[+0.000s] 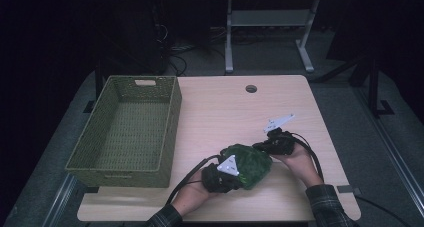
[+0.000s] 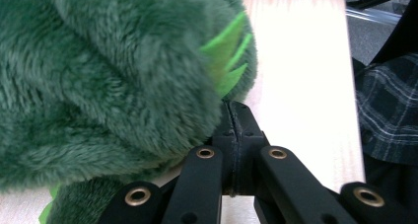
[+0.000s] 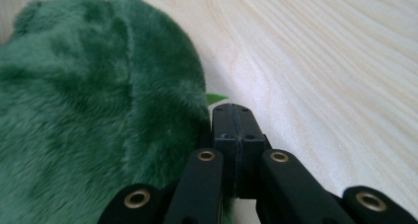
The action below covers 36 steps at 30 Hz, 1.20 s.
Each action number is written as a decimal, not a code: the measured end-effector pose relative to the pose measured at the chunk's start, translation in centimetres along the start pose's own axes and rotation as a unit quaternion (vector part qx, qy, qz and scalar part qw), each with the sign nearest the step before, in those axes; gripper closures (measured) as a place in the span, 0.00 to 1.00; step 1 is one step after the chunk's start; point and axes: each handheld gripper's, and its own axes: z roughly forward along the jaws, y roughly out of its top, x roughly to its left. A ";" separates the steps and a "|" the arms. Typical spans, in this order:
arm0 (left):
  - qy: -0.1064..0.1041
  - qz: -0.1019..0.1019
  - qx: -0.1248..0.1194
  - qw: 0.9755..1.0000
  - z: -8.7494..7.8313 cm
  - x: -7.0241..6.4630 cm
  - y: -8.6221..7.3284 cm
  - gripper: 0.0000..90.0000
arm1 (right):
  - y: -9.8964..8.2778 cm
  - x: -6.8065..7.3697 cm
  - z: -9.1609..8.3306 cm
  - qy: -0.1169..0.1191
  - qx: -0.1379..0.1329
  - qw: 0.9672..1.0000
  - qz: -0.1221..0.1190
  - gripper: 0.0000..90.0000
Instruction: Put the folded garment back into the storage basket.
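A dark green plush toy (image 1: pixel 250 164) with light green felt spikes lies on the pale wooden table (image 1: pixel 225 112) near its front edge. My left gripper (image 1: pixel 240 178) meets it from the near left. In the left gripper view the jaws (image 2: pixel 231 108) are pressed together at the edge of the fur (image 2: pixel 98 86), right under the felt spikes. My right gripper (image 1: pixel 261 148) meets the toy from the right. Its jaws (image 3: pixel 232 110) are likewise pressed together against the fur (image 3: pixel 88 110), with a sliver of light green felt poking out behind the tips.
A green woven basket (image 1: pixel 172 122) stands on the left part of the table, nothing visible inside it. A round cable hole (image 1: pixel 251 89) sits near the far edge. A plaid sleeve (image 2: pixel 387 110) is close at the table's near side.
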 end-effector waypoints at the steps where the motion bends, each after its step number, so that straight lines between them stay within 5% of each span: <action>1: 0.003 0.003 0.002 1.000 0.0 0.1 0.0 1.00 | -0.1 0.1 -0.1 0.002 0.002 1.000 0.001 1.00; 23: 0.059 -0.021 0.023 0.998 -2.1 3.8 -1.7 0.97 | -3.7 3.7 -2.0 0.034 0.007 0.999 -0.018 1.00; 26: 0.059 -0.017 0.018 0.998 -2.5 3.8 -1.7 0.95 | -4.1 3.6 -2.4 0.022 0.005 1.000 -0.011 0.98; 30: 0.056 -0.012 0.013 0.998 -3.4 3.5 -1.6 0.87 | -5.1 2.6 -3.3 -0.005 -0.014 1.000 0.011 0.83; 36: 0.044 -0.021 -0.019 0.999 -4.9 2.7 -0.9 0.58 | -7.5 1.3 -4.6 -0.059 -0.019 0.997 0.051 0.53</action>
